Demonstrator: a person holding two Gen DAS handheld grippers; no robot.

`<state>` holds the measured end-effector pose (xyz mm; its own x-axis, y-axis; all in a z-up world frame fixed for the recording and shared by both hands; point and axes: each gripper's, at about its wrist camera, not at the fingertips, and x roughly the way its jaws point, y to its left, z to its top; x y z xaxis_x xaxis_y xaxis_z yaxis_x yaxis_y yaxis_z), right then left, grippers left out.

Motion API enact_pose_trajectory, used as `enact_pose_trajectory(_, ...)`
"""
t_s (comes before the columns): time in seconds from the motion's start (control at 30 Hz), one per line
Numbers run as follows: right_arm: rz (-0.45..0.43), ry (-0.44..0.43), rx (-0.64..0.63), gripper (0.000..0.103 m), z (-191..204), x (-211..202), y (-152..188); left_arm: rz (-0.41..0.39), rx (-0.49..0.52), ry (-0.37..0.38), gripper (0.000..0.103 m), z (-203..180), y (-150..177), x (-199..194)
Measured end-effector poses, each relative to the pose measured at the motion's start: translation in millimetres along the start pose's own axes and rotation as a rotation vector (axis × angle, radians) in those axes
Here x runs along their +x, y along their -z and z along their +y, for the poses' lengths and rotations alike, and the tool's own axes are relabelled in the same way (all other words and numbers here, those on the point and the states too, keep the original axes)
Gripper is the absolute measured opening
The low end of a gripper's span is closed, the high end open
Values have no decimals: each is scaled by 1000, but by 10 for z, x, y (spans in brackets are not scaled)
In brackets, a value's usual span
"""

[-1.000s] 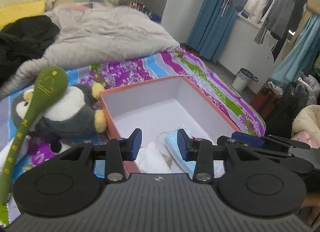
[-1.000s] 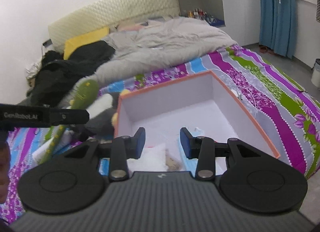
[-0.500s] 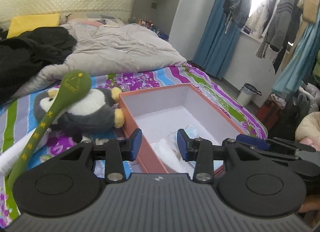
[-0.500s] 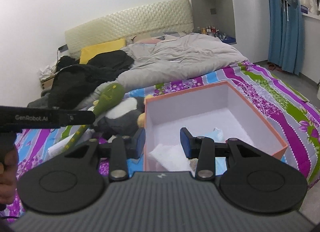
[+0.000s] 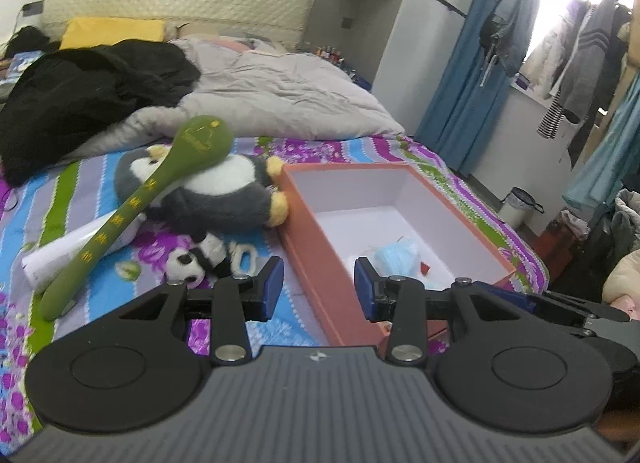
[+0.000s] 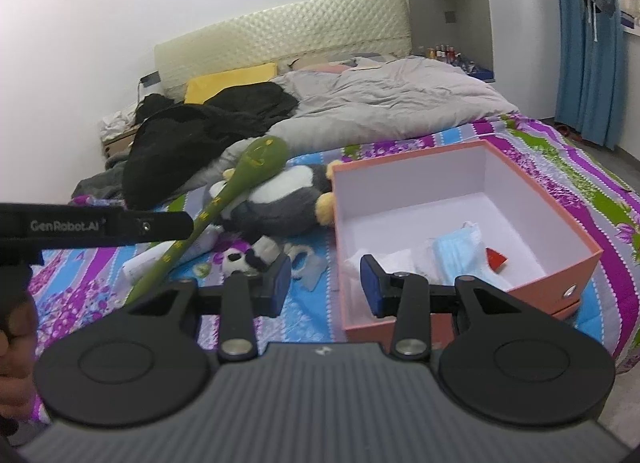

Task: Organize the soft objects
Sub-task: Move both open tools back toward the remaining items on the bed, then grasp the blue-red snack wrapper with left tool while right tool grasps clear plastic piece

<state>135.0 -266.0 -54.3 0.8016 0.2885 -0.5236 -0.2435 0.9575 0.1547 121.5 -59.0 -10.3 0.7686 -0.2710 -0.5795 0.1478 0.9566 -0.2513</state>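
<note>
An orange box [image 5: 312,231] [image 6: 560,223] with a white inside lies on the bed and holds a blue face mask [image 5: 394,257] [image 6: 460,251], white cloth [image 6: 384,259] and a small red piece [image 6: 496,257]. Left of it lie a grey penguin plush [image 5: 224,191] [image 6: 280,203], a long green plush stick [image 5: 132,207] [image 6: 228,199] across it, and a small panda plush [image 5: 196,259] [image 6: 244,257]. My left gripper [image 5: 319,285] is open and empty above the box's near left wall. My right gripper [image 6: 325,285] is open and empty over the box's left wall.
The bed has a striped floral sheet [image 5: 72,199], a grey duvet [image 5: 280,99], black clothing [image 5: 88,91] and a yellow pillow [image 5: 112,33]. A white tube [image 5: 68,247] lies under the green stick. Blue curtains [image 5: 464,83], hanging clothes and a bin [image 5: 520,207] stand at right.
Both grippers have pulled back and up from the box. The view has widened, so the small panda and more of the bed now show. Both stay open.
</note>
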Motion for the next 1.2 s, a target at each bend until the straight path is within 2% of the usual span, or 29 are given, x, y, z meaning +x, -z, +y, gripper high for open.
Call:
enact_pose_trajectory(0.3,47,-22,36,41,192,3,244,-14,-87,-123,45,357,437,-262)
enact_pose_trajectory(0.43,61,-17,30,41,258,-19,353,-3,-128,-147,45,490,628,-344)
enact_pose_trajectory(0.7,88,-63,-22,41,494,-53,555,19,-191,-211,45,612,951,-457)
enact_pose_trajectory(0.97,164,-82,-53,41,665,291,612,86,-359,-296,45,1096,1167,-353)
enact_pose_trajectory(1.2,219,-70,-66,41,701,726,574,143,-490,-342,45,1461,1304,-102)
